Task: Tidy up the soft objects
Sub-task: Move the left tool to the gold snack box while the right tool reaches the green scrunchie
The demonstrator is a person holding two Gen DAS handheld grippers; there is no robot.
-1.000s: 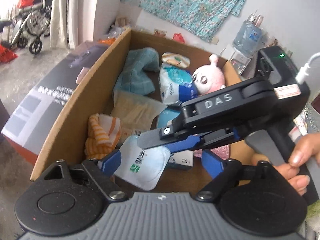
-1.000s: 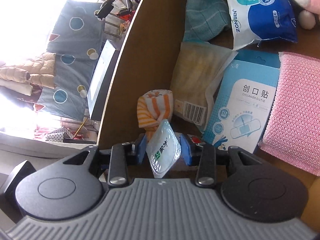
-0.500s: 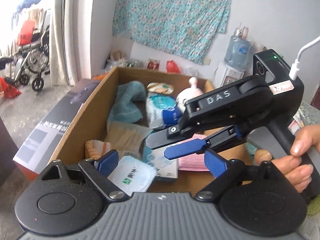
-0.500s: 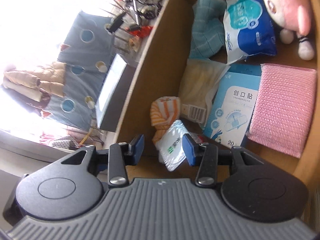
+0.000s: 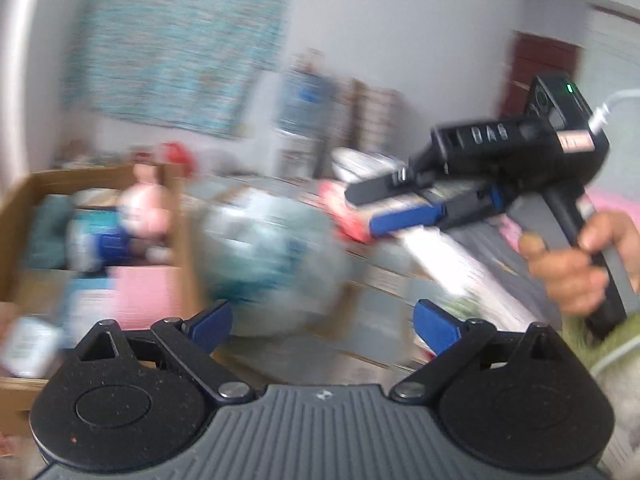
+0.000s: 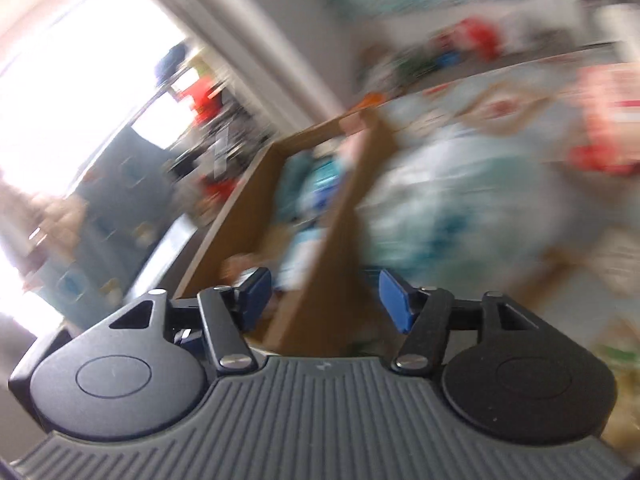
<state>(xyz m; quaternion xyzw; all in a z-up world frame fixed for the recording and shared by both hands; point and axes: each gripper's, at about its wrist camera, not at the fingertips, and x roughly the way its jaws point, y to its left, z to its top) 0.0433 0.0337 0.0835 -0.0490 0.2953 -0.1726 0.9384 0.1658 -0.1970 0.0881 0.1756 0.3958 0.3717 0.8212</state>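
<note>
Soft objects: a pink plush toy [image 5: 145, 211] and a pink textured pad [image 5: 146, 296] lie in the open cardboard box [image 5: 182, 240] at 9 o'clock; a rounded, pale teal-printed bundle [image 5: 272, 264], blurred, sits just beside its wall. Left hand-held gripper [image 5: 322, 322] released, blue pads apart. Right hand-held gripper [image 6: 324, 300] likewise released. Patterned teal cloth [image 5: 176, 44] hangs on the white wall.

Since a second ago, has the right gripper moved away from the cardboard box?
Yes. The right gripper has swung right, out of the cardboard box, toward its outer wall.
</note>
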